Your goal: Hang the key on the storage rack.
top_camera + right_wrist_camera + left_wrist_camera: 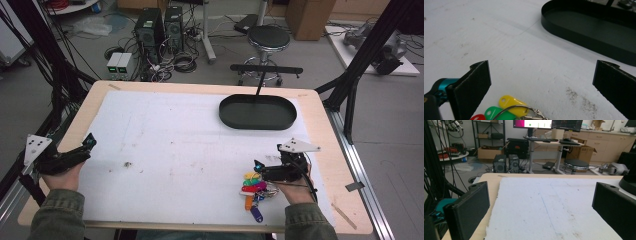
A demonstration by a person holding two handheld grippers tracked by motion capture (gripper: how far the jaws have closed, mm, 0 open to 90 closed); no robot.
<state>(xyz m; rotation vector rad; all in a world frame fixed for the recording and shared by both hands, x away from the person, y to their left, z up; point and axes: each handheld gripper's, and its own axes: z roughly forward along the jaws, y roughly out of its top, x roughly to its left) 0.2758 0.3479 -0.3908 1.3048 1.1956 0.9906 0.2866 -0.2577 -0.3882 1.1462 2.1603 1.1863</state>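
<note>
A bunch of keys point(255, 189) on a metal ring, with yellow, green, red, orange and blue tags, lies on the white mat near the table's front right. My right gripper point(261, 169) hovers just over its far end, open. In the right gripper view the yellow tag point(511, 102), the green tag point(496, 112) and the ring point(520, 110) lie low between the spread jaws of the right gripper point(542, 71), untouched. A black oval tray point(257, 112) sits empty at the back right, and its wall point(584, 37) shows ahead. My left gripper point(85, 148) rests open at the table's left edge.
The white mat point(170, 150) covers most of the wooden table point(335, 165). In the left gripper view bare mat point(549, 205) lies between the wide jaws. Behind the table stand a stool point(268, 37), computer towers point(159, 27) and cables on the floor.
</note>
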